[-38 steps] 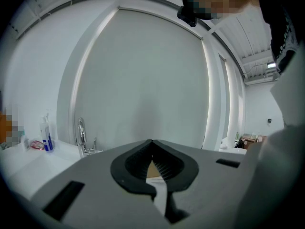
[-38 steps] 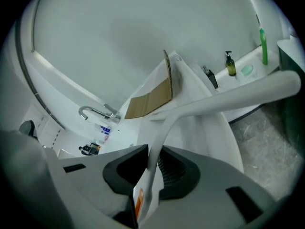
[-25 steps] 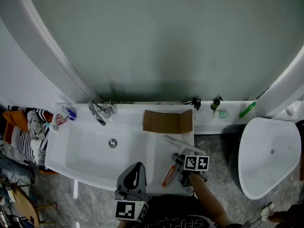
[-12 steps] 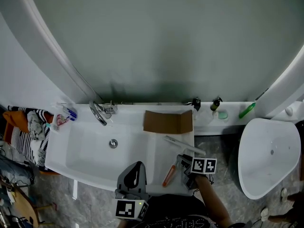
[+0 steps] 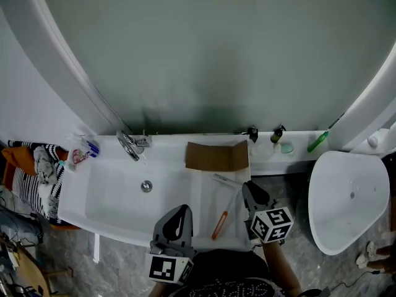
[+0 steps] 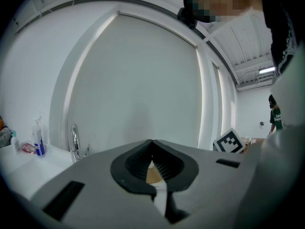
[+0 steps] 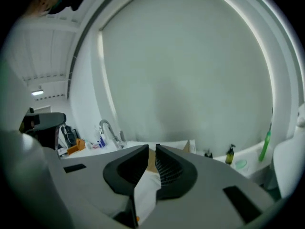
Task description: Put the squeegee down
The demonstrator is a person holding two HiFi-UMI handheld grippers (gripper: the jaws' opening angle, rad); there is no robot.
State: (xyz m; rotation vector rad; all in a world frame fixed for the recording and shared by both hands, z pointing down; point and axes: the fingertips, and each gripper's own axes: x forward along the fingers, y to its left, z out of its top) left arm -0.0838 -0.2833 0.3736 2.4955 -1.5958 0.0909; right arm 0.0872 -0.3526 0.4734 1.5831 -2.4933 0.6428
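Item one, the squeegee [image 5: 220, 223]: we find it lying flat on the white counter to the right of the sink basin [image 5: 105, 198], orange handle toward the person, pale shaft running up to the blade just below a folded cardboard piece [image 5: 216, 156]. No gripper holds it. Item two, the right gripper [image 5: 249, 189]: it sits just right of the squeegee's blade end in the head view. Its jaws have just been closing and now stand only a narrow slit apart, with nothing between them. Its marker cube [image 5: 272, 224] faces the camera. Item three, the left gripper [image 5: 181, 213]: it is at the counter's near edge, left of the squeegee, with jaw tips pressed together and nothing pinched. Fixtures we note: a chrome faucet [image 5: 128, 146] at the basin's back left, two dark pump bottles [image 5: 252, 132] on the rear ledge, a green item [image 5: 318, 142] beside them, and a white oval bowl [image 5: 349, 197] at the right.
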